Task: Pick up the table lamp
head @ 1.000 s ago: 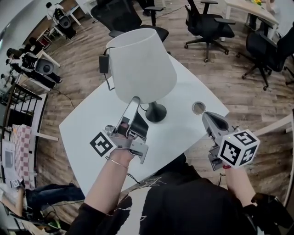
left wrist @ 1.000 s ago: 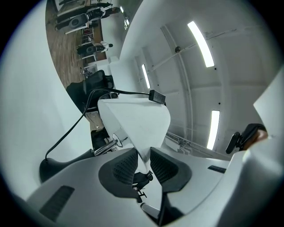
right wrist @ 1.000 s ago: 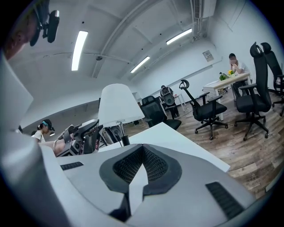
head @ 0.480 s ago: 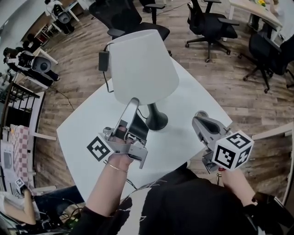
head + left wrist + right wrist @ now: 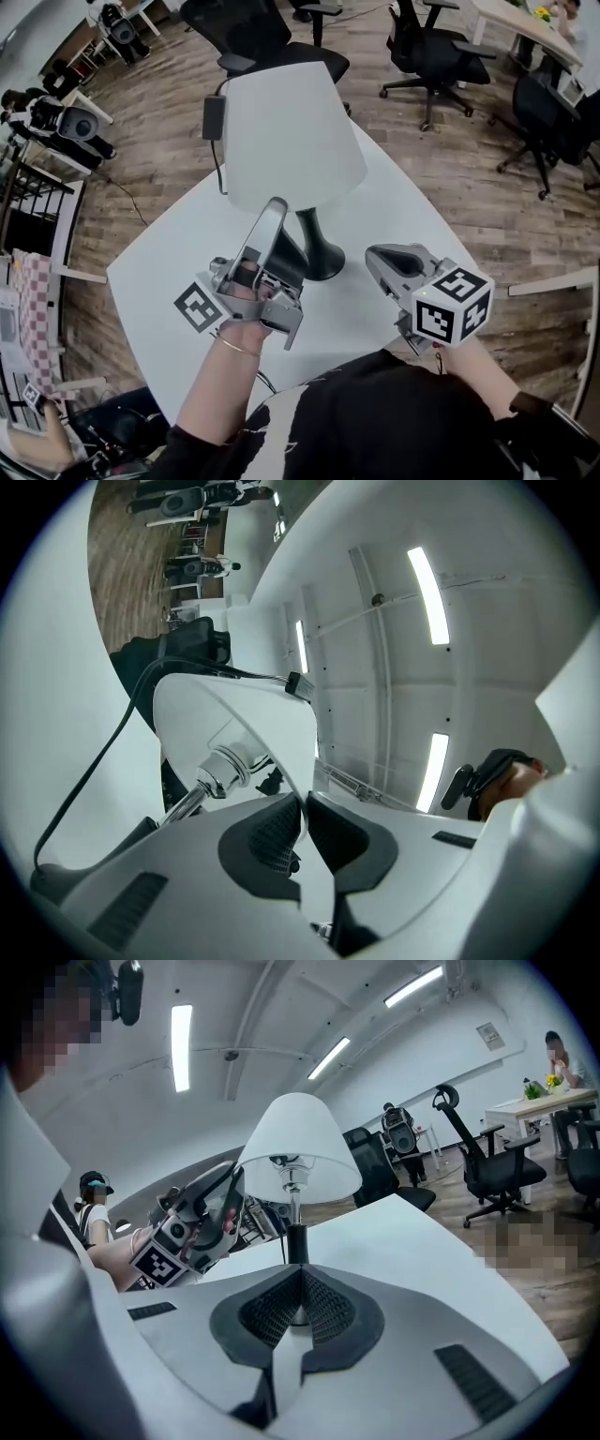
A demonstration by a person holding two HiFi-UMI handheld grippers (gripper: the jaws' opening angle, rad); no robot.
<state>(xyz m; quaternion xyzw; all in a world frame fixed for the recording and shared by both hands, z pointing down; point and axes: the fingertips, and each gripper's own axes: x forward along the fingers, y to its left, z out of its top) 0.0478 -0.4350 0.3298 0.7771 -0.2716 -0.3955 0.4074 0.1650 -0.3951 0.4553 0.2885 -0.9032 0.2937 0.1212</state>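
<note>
**Left Tongs Gripping Lamp Shade**

The table lamp (image 5: 292,141), with a white conical shade and black base, stands on the white bench (image 5: 164,272). The left tongs (image 5: 274,204) have just been closing and now pinch the shade's lower rim. The right tongs (image 5: 375,255), shut and empty, point toward the lamp's stem.

In the head view the lamp shade (image 5: 292,131) covers the top of the stem (image 5: 310,230) and the inner jaw of the left tool (image 5: 277,208), whose jaws have just been closing with the shade's rim between them. In the right gripper view the lamp base (image 5: 326,263) sits almost wholly behind the closed jaws of the right tool (image 5: 302,1277). In the left gripper view the cord (image 5: 94,761) vanishes behind the left tool's body.
</note>
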